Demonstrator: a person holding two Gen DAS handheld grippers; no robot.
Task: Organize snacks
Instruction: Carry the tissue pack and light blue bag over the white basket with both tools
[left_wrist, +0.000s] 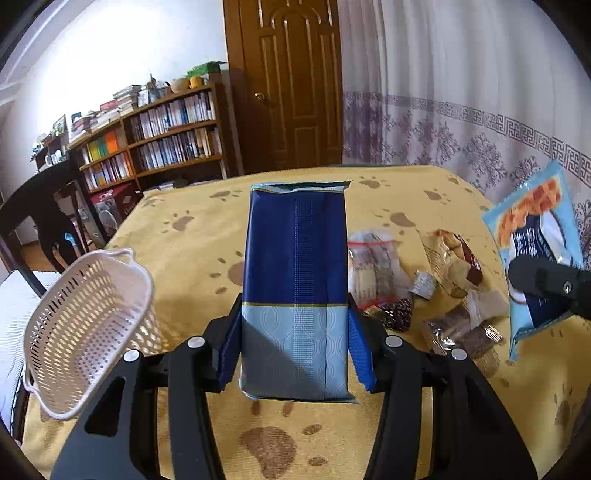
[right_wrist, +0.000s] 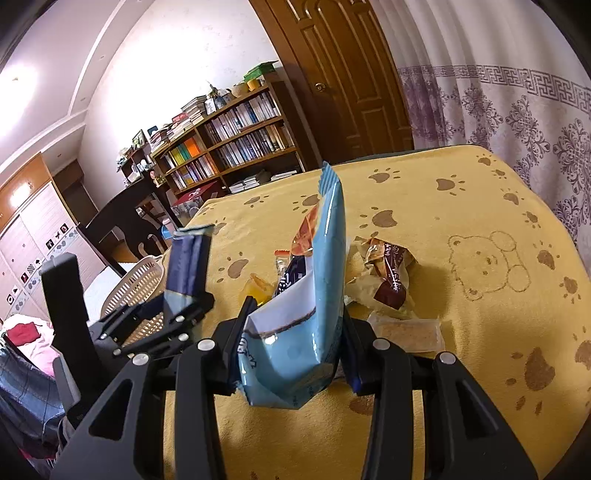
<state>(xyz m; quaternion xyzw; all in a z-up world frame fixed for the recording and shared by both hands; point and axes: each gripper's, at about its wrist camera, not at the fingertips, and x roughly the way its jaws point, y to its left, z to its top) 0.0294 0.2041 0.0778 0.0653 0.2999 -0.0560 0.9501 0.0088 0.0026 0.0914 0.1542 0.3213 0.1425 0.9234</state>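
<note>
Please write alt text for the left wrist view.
The left gripper holds a dark blue packet upright over a yellow table. A white basket is at left; small snacks lie at right.

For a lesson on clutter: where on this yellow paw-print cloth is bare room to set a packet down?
Bare cloth lies on the yellow paw-print tablecloth beyond the loose wrappers and around the bear drawing. Also between the white slotted plastic basket and the dark blue foil packet. Crowded: the small wrapped snacks to its right.
</note>
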